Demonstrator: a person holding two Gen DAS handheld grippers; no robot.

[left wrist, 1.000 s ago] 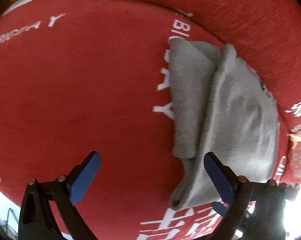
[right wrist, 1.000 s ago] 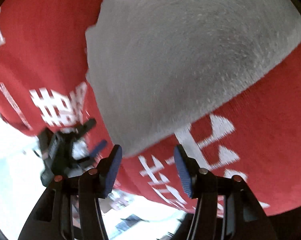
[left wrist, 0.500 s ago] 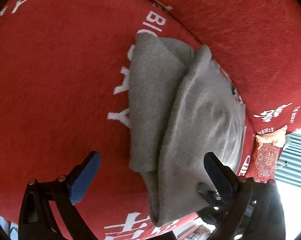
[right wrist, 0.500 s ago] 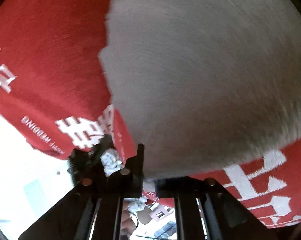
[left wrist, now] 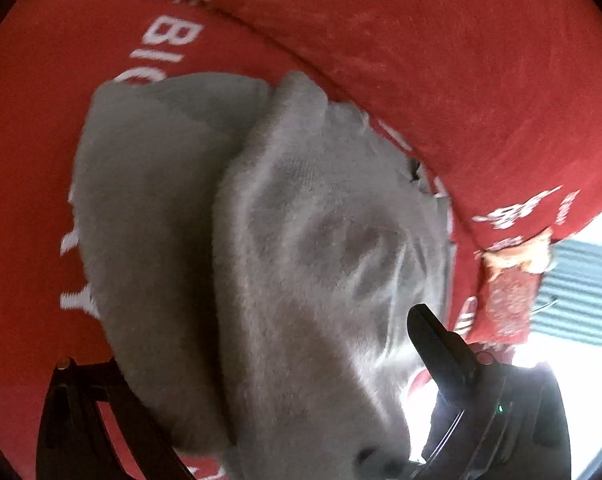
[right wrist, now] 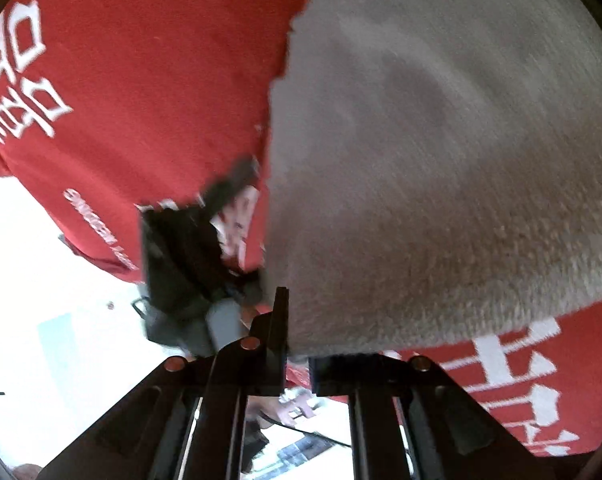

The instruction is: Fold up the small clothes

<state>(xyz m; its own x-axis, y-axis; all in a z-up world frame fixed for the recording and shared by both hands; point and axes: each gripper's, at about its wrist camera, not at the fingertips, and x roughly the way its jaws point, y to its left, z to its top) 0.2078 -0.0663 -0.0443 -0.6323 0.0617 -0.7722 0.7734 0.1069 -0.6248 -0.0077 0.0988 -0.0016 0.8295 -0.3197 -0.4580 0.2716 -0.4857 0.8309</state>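
A grey fleece garment (left wrist: 293, 240) lies folded lengthwise on a red cloth with white lettering (left wrist: 33, 168). In the left wrist view the garment's near end covers the space between my left gripper's fingers (left wrist: 433, 340); its fingertips are hidden by fabric, so I cannot tell its state. In the right wrist view my right gripper (right wrist: 297, 344) is shut on the near edge of the grey garment (right wrist: 441, 160), which fills the upper right. The left gripper's black body (right wrist: 181, 256) shows beyond the garment's left edge.
The red cloth (right wrist: 149, 80) drapes over the surface's near edge, with a bright floor (right wrist: 41, 280) below. A raised red-covered ridge (left wrist: 441, 60) runs behind the garment. A red and orange tasselled ornament (left wrist: 513, 280) hangs at the right.
My right gripper closed on the garment's near edge. My left gripper moved forward onto the garment's near end, and the fabric now covers its fingertips.
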